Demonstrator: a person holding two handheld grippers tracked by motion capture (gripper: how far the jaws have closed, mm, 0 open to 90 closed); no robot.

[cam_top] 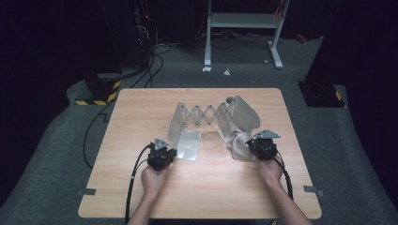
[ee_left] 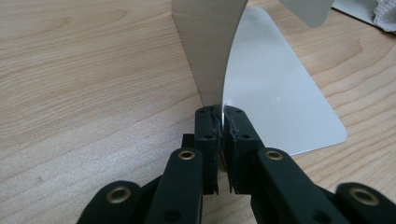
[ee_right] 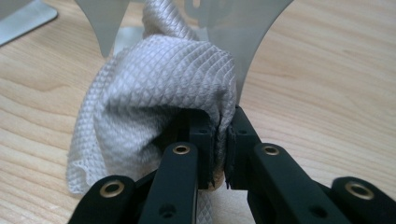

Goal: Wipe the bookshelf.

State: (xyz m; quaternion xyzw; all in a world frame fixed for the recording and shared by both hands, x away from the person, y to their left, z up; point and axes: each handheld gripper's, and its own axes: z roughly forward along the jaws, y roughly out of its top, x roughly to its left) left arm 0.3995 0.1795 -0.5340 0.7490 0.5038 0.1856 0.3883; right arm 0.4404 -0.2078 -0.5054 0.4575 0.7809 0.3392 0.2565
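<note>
your left gripper [cam_top: 165, 153] clamps the upright edge of the metal bookend's left plate [ee_left: 210, 51]. your right gripper [cam_top: 257, 146] pinches a fold of white cloth [ee_right: 159, 88] against the right plate [cam_top: 241, 112]. beyond them, the scissor lattice [cam_top: 201, 115] joins both plates mid-table [cam_top: 141, 112].
</note>
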